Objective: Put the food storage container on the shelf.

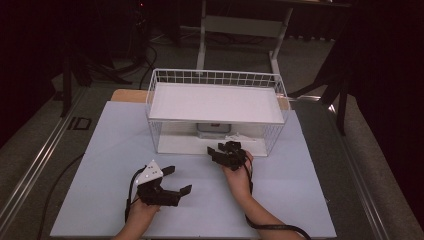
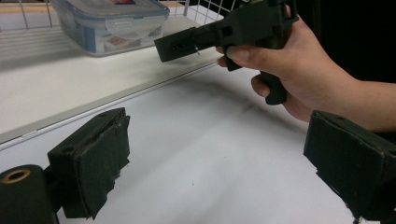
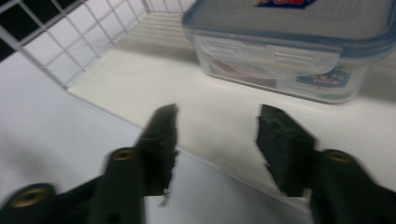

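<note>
wire rack (image 1: pixel 159 80), lidded container (image 3: pixel 289 51), open right gripper (image 3: pixel 217 140)

Dim room in the high view with near-black surroundings, white table (image 1: pixel 115 200) evenly lit from above, soft shadow under the wire shelf (image 1: pixel 216 104) top, right gripper view motion-blurred, lidded container (image 3: pixel 299 51) soft, left gripper view sharper, faint shadow beneath the hand (image 2: pixel 299 70)

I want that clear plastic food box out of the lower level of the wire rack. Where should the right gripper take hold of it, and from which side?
Probably across the box's short width, just under the lid rim, coming level through the rack's open front. The shelf board overhead blocks a top approach. The right gripper is open, facing the box, nothing between its jaws. Avoid pinching the front lid latch.
</note>
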`<state>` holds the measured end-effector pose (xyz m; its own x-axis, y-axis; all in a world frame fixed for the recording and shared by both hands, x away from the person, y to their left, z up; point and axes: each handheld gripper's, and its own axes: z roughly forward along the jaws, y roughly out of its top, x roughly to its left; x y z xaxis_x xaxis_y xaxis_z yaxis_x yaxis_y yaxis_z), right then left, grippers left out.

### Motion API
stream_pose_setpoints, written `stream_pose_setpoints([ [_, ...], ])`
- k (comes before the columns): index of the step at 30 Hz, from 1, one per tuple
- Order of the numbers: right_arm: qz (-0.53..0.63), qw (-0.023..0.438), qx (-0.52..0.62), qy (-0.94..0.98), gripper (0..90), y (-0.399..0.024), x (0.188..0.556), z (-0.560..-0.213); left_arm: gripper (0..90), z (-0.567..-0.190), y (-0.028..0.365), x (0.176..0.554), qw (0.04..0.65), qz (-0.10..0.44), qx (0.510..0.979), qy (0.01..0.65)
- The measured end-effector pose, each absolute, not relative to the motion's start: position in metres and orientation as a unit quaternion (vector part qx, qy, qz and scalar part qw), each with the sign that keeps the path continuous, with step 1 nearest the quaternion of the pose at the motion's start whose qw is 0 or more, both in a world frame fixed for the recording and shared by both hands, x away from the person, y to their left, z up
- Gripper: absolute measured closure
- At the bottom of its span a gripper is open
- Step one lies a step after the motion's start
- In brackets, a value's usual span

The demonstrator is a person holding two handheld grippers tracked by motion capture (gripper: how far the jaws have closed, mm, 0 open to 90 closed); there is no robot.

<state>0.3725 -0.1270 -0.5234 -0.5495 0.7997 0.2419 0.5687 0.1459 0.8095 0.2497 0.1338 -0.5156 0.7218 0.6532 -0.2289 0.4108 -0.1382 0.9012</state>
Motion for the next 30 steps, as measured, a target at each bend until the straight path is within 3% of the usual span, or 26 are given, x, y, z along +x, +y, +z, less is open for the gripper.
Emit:
stream_pose_setpoints([
  [2,0.470,0.112,0.447,0.753,34.1,-0.128,0.370,-0.521,7.9,-0.515,0.134,0.250,0.552,0.109,0.746,0.356],
  [5,0.488,0.096,0.425,0.756,25.0,-0.131,0.363,-0.514,7.9,-0.515,0.134,0.250,0.554,0.106,0.745,0.355],
  [10,0.504,0.099,0.408,0.755,15.7,-0.139,0.352,-0.504,7.9,-0.511,0.132,0.249,0.543,0.112,0.757,0.345],
  [15,0.512,0.110,0.400,0.752,15.6,-0.153,0.347,-0.500,7.9,-0.506,0.130,0.245,0.552,0.106,0.759,0.328],
  [20,0.516,0.089,0.387,0.759,15.5,-0.165,0.338,-0.498,7.9,-0.501,0.124,0.242,0.555,0.078,0.768,0.310],
  [30,0.521,0.103,0.343,0.774,15.8,-0.189,0.307,-0.484,7.8,-0.489,0.127,0.239,0.549,0.083,0.779,0.292],
])
